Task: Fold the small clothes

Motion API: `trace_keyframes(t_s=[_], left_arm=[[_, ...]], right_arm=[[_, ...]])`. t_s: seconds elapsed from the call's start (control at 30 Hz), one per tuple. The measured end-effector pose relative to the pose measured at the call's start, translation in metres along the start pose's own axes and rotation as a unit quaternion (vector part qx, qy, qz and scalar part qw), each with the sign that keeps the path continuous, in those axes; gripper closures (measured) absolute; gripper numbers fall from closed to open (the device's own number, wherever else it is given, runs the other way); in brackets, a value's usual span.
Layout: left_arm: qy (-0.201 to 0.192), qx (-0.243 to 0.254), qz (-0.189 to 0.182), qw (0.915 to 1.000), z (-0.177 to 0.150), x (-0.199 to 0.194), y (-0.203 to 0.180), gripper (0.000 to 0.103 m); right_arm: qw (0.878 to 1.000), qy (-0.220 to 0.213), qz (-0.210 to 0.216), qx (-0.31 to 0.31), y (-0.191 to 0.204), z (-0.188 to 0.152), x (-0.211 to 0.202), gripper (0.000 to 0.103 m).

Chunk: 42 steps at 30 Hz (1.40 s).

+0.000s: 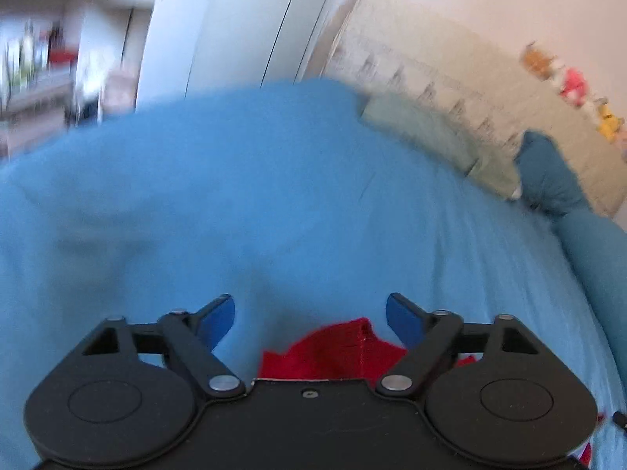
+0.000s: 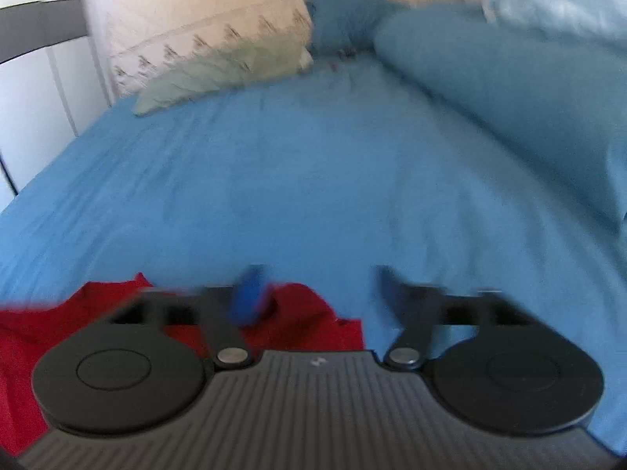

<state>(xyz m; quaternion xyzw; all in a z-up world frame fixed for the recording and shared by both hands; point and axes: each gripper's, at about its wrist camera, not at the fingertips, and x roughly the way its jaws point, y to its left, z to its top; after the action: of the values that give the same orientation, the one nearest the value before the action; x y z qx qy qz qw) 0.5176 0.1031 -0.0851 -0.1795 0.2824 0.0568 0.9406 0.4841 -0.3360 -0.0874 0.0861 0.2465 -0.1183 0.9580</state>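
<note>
Black linkage and blue-tipped fingers fill the bottom of both views, and both tools are spread wide with nothing between the tips. Over the left gripper (image 1: 310, 315) a peak of the red garment (image 1: 345, 348) pokes up just under the gap, close behind the fingertips (image 1: 219, 317) but not pinched by them. On the other side, the right gripper (image 2: 319, 291) hangs released too; its left finger is smeared with motion blur and sits above the same red garment (image 2: 298, 313), which spreads away to the lower left of that view. Whether either tool touches the cloth I cannot tell.

The garment lies crumpled near the front edge of the blue bedsheet (image 2: 298, 164), so the step in hand looks like the first pick-up, with no fold made yet. To do it well, I would say each tool should drop onto a separate corner or hem, not the bunched middle, and close only on the top layer so the sheet beneath is not caught as well. Then lift and pull apart gently to flatten it on the open sheet ahead.

Further off lie a pale green pillow (image 2: 219, 70), a patterned cream pillow (image 1: 423, 66) and a heaped blue duvet (image 2: 509, 90) along the right, well apart from the work.
</note>
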Motion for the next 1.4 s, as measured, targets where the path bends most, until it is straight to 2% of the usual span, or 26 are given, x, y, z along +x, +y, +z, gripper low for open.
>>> trace_keyframes(t_s=[0.07, 0.2, 0.27, 0.33, 0.47, 0.6, 0.67, 0.77, 0.87, 0.97, 1.07, 1.2, 1.3, 1.4], left_arm=[[-0.018, 0.043, -0.011, 0.9989, -0.007, -0.027, 0.0, 0.013], [-0.013, 0.132, -0.024, 0.9909, -0.05, -0.072, -0.009, 0.006], [0.013, 0.159, -0.044, 0.9862, -0.076, -0.077, -0.012, 0.006], [0.046, 0.171, -0.046, 0.9832, -0.099, -0.069, -0.013, 0.006], [0.137, 0.14, -0.021, 0.9805, -0.133, -0.045, 0.0, 0.009], [0.142, 0.149, -0.015, 0.9784, -0.133, -0.044, 0.0, 0.008], [0.147, 0.147, -0.012, 0.9781, -0.131, -0.046, 0.001, 0.008], [0.139, 0.144, -0.011, 0.9798, -0.124, -0.065, 0.001, 0.009], [0.1, 0.17, -0.028, 0.9798, -0.118, -0.097, -0.013, 0.006], [0.081, 0.183, -0.049, 0.9785, -0.117, -0.109, -0.03, 0.0], [0.108, 0.178, -0.067, 0.9758, -0.127, -0.1, -0.045, 0.0], [0.127, 0.187, -0.076, 0.9712, -0.14, -0.085, -0.067, 0.0], [0.139, 0.188, -0.078, 0.9691, -0.144, -0.071, -0.075, 0.0], [0.163, 0.175, -0.076, 0.9681, -0.145, -0.058, -0.077, 0.0]], right_arm=[[0.999, -0.007, 0.042, -0.021, 0.004, -0.012, -0.022, 0.008], [0.995, 0.004, 0.092, -0.048, 0.013, -0.047, -0.056, 0.004], [0.992, 0.025, 0.11, -0.064, 0.02, -0.068, -0.065, 0.003], [0.99, 0.053, 0.109, -0.078, 0.028, -0.088, -0.066, 0.003], [0.989, 0.122, 0.058, -0.063, 0.016, -0.121, -0.052, 0.004], [0.991, 0.123, 0.035, -0.034, -0.011, -0.126, -0.054, 0.006], [0.991, 0.122, 0.035, -0.03, -0.019, -0.127, -0.06, 0.012], [0.993, 0.112, -0.007, -0.033, -0.025, -0.119, -0.076, 0.01], [0.996, 0.084, 0.04, -0.013, -0.047, -0.11, -0.106, 0.007], [0.992, 0.104, 0.067, 0.0, -0.059, -0.111, -0.106, 0.004], [0.989, 0.129, 0.064, 0.023, -0.06, -0.125, -0.095, 0.004], [0.988, 0.125, 0.071, 0.059, -0.063, -0.127, -0.08, 0.006], [0.985, 0.143, 0.084, 0.054, -0.06, -0.124, -0.06, 0.005], [0.985, 0.143, 0.091, 0.033, -0.052, -0.121, -0.051, 0.005]])
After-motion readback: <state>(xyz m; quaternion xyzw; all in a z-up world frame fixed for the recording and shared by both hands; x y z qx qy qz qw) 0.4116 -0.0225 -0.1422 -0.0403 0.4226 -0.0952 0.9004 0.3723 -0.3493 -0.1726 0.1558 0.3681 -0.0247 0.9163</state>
